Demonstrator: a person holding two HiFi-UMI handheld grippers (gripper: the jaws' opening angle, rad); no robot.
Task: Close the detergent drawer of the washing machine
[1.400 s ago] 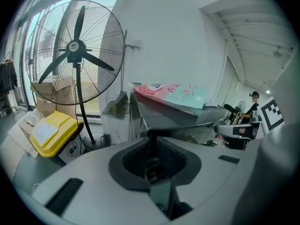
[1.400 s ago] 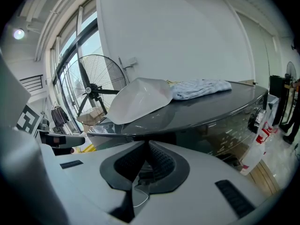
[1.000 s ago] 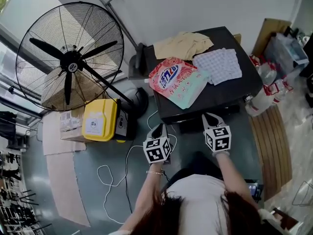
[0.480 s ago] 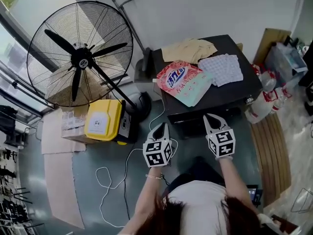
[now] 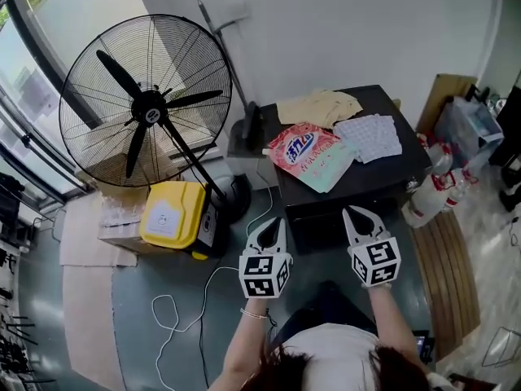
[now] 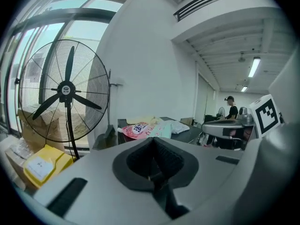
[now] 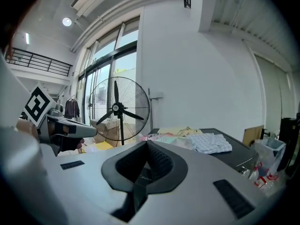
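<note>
WASH DAY: A person faces a black-topped washing machine (image 5: 413,160), the left hand-held gripper (image 5: 273,221) and right hand-held gripper (image 5: 356,213) side by side just short of its front. Both have their jaws pressed together on nothing, tips aimed at the machine and dipped slightly. The detergent drawer would lie in the shadowed front face under the machine's top edge, between the two tips, but cannot be made out clearly. Probably light, rigid plastic on runners, it should need only a square push on its front panel, not a grip.
</note>
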